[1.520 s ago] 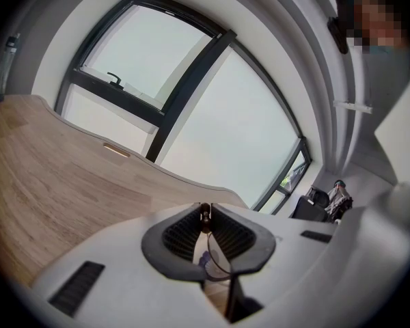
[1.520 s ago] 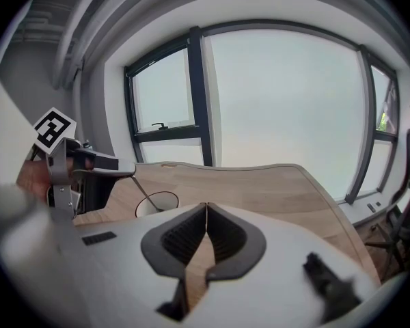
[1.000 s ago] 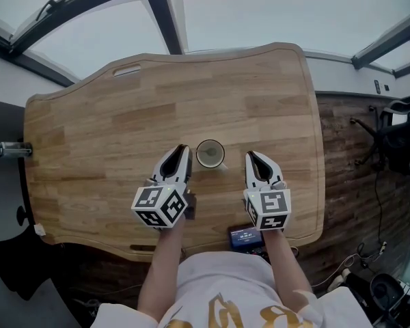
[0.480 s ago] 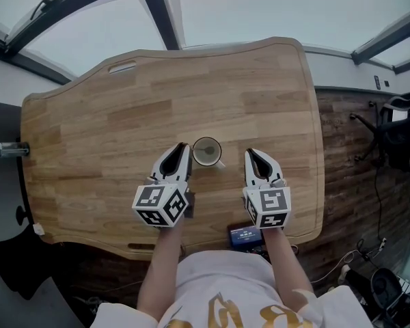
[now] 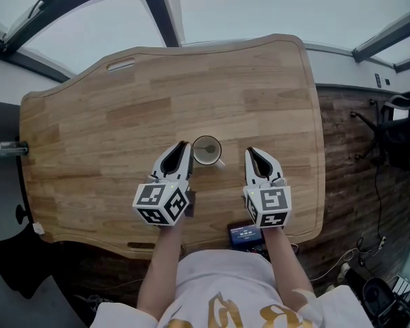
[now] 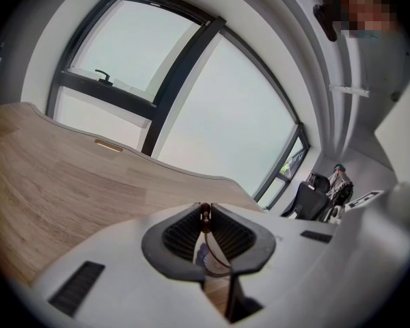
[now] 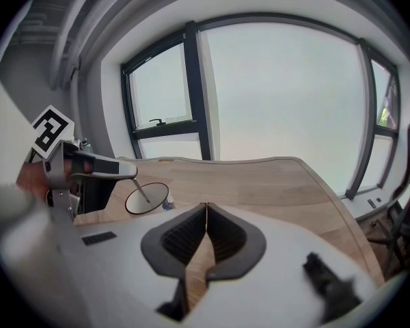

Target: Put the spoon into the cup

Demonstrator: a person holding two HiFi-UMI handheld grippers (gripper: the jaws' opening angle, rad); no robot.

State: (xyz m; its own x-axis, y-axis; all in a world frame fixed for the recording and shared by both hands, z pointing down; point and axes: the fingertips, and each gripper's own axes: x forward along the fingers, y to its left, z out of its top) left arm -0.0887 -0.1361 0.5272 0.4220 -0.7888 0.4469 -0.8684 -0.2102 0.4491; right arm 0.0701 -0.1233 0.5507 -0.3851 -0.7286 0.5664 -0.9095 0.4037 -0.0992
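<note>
I'm pinching the light, stiff, probably slippery spoon (image 7: 142, 191) by its handle in the left gripper (image 5: 184, 146); the right gripper (image 5: 250, 154) is resting closed, empty.

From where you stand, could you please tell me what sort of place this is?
Most likely an office or meeting room: there is a large wooden table with rounded corners, tall dark-framed windows along the wall, and a black office chair near the glass.
</note>
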